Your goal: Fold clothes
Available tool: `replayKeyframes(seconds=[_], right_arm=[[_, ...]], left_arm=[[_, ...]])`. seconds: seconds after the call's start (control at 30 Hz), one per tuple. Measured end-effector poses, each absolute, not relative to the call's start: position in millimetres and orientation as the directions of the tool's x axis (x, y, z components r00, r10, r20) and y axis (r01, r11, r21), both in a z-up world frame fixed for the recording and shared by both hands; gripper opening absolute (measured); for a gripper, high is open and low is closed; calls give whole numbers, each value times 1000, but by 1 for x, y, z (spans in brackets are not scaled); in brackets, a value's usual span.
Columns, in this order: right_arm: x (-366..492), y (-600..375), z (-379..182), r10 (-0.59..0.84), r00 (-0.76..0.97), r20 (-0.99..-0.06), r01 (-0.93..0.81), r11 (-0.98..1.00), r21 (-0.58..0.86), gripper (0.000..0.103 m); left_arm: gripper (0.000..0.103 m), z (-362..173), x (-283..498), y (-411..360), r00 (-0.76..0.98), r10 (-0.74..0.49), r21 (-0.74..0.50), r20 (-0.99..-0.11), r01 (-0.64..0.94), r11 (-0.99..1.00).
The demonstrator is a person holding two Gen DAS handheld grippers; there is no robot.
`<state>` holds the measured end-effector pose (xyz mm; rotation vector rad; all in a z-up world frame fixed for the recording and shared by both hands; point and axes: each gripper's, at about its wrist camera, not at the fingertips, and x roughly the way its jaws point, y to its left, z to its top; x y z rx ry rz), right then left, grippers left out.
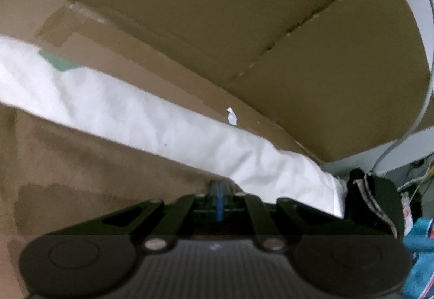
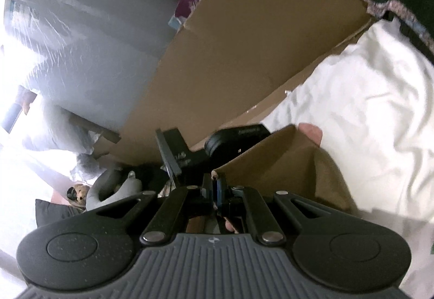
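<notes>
Brown garment (image 2: pixel 293 163) was pinched at one edge by the closed right claw (image 2: pixel 215 185) and by the closed left claw (image 1: pixel 219 190), likely tensioned for folding; white cloth (image 1: pixel 152 120) was seen stretched across mid-frame over cardboard (image 1: pixel 217 14).

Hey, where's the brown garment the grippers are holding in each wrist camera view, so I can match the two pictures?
Left wrist: the brown garment fills the lower left, running up to the left gripper, which is shut on it.
Right wrist: it hangs at centre right, its corner pinched in the right gripper.
Shared landmark: the white cloth beside the brown garment, in front of the cardboard.
</notes>
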<state>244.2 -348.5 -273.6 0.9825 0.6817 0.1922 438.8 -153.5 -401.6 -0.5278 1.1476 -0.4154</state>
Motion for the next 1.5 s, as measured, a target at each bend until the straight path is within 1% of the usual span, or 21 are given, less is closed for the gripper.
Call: replayKeyframes(seconds=[0.2, 0.27, 0.4, 0.6, 0.63, 0.7, 0.77, 0.8, 0.83, 0.87, 0.9, 0.97, 1.03, 1.07, 1.13, 1.2, 1.5], right_arm=[[248, -332, -279, 449, 764, -464, 148, 577, 803, 0], [249, -327, -280, 450, 759, -470, 149, 584, 798, 0], [253, -319, -282, 446, 756, -479, 154, 590, 792, 0], [262, -296, -286, 453, 725, -519, 142, 638, 756, 0], [265, -289, -288, 456, 708, -539, 139, 658, 740, 3], [269, -276, -294, 448, 669, -593, 150, 700, 698, 5], [270, -268, -298, 462, 639, -615, 156, 705, 692, 9], [268, -266, -299, 468, 634, -615, 153, 704, 694, 19], [266, -265, -299, 464, 634, -619, 152, 709, 688, 34], [263, -264, -298, 458, 636, -622, 152, 716, 682, 39], [261, -264, -297, 454, 638, -622, 151, 719, 679, 40], [257, -269, -295, 451, 639, -623, 159, 715, 680, 40], [250, -276, -293, 437, 644, -628, 170, 719, 674, 40], [247, -279, -291, 430, 647, -630, 173, 722, 670, 40], [239, -288, -290, 407, 652, -640, 189, 731, 656, 40], [228, -300, -293, 384, 650, -656, 215, 734, 644, 40], [185, -338, -303, 327, 645, -691, 313, 711, 629, 40]], left_arm=[[2, -392, 431, -129, 352, -598, -642, -720, -12, 766], [4, -385, 428, -115, 367, -596, -642, -715, -6, 767], [11, -372, 421, -86, 395, -591, -642, -703, 6, 767], [14, -366, 404, -56, 401, -589, -645, -702, -8, 764], [14, -366, 402, -53, 400, -587, -644, -704, -12, 765], [14, -366, 399, -50, 395, -583, -640, -710, -19, 768], [15, -365, 398, -45, 389, -577, -632, -718, -16, 775], [16, -364, 397, -44, 387, -573, -626, -722, -12, 780], [18, -365, 396, -45, 385, -572, -623, -724, -9, 782], [18, -366, 395, -45, 383, -571, -620, -726, -6, 784], [20, -365, 392, -46, 380, -572, -618, -727, -1, 786], [22, -363, 389, -49, 375, -570, -609, -732, 17, 793], [31, -365, 387, -53, 372, -562, -593, -739, 37, 804], [33, -363, 385, -54, 375, -552, -579, -745, 49, 814], [41, -360, 376, -52, 384, -528, -544, -758, 75, 836], [44, -359, 372, -55, 397, -483, -488, -780, 97, 867], [43, -365, 365, -60, 382, -432, -423, -817, 111, 899]])
